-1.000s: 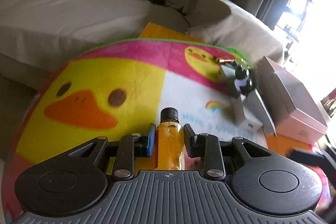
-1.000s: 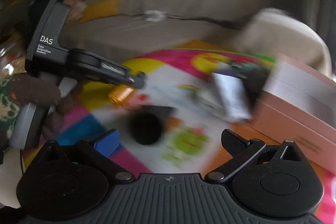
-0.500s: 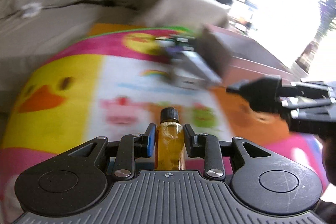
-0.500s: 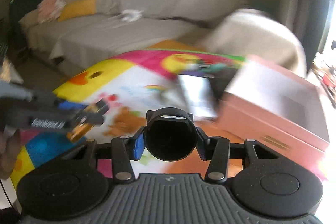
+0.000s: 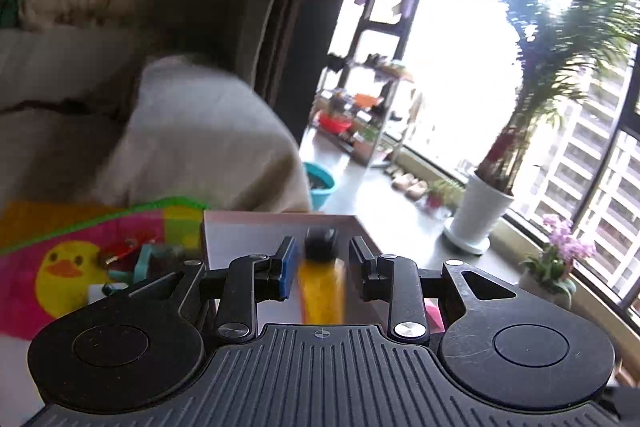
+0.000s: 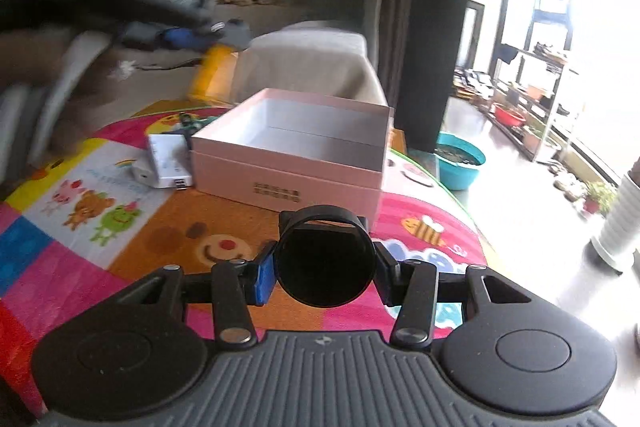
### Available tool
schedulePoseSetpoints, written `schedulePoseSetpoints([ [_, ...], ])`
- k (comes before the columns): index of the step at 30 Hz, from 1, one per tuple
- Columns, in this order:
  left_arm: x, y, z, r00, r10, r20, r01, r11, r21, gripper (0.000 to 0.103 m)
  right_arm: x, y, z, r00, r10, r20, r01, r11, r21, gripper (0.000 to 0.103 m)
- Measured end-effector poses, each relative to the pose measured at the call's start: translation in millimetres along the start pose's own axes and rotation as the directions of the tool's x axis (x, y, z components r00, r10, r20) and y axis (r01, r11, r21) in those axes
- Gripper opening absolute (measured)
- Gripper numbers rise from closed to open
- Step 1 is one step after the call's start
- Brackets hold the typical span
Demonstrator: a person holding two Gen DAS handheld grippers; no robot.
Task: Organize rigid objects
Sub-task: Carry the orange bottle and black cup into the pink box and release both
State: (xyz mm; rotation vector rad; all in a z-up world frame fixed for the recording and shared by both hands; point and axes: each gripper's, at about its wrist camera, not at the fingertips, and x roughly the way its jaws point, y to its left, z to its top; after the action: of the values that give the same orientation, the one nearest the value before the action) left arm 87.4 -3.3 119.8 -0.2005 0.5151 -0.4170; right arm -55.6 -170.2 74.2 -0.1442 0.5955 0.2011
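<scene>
Two grippers are each carrying one item toward the pink box (image 6: 294, 151), which is sitting open on the cartoon play mat (image 6: 132, 227).

Left gripper (image 5: 322, 269): jaws are standing narrow, and the amber bottle (image 5: 322, 285) with its black cap (image 5: 321, 238) is sitting between them, long axis running forward along the fingers, cap leading. The frame is motion-blurred, so a sliver of gap seems to be showing on each side; I am judging it as gripped. The box's white inner wall (image 5: 256, 239) is lying directly ahead of and below the cap, so this hand is reading as the nearer one.

Right gripper (image 6: 325, 261): pads are pressing both sides of a black cylinder (image 6: 325, 261), its round end facing the camera, axis pointing forward. The box is lying ahead and slightly left, with bare mat between.

A white device (image 6: 164, 163) is resting just beside the box's left wall.

Judgement: the left hand is needing only a short forward-and-down drop; the right is needing to travel further first.
</scene>
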Motion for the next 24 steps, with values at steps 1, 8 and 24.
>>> schedulePoseSetpoints([
  [1,2.1,4.6,-1.2,1.000,-0.001,-0.005,0.001,1.000,-0.014,0.033,-0.1,-0.8,0.0,1.000,-0.004,0.004,0.004,1.000,0.006,0.048],
  [8,-24.3,36.0,-57.8,0.994,0.095,-0.059,-0.096,0.995,-0.011,0.033,11.7,-9.5,13.9,1.000,0.024,0.013,-0.024,0.999,0.039,0.048],
  [24,-76.1,99.9,-110.8,0.951,0.267,-0.155,-0.282,0.955,-0.090,0.033,87.3,21.0,93.7,0.993,0.092,0.079,-0.095,0.995,0.042,0.080],
])
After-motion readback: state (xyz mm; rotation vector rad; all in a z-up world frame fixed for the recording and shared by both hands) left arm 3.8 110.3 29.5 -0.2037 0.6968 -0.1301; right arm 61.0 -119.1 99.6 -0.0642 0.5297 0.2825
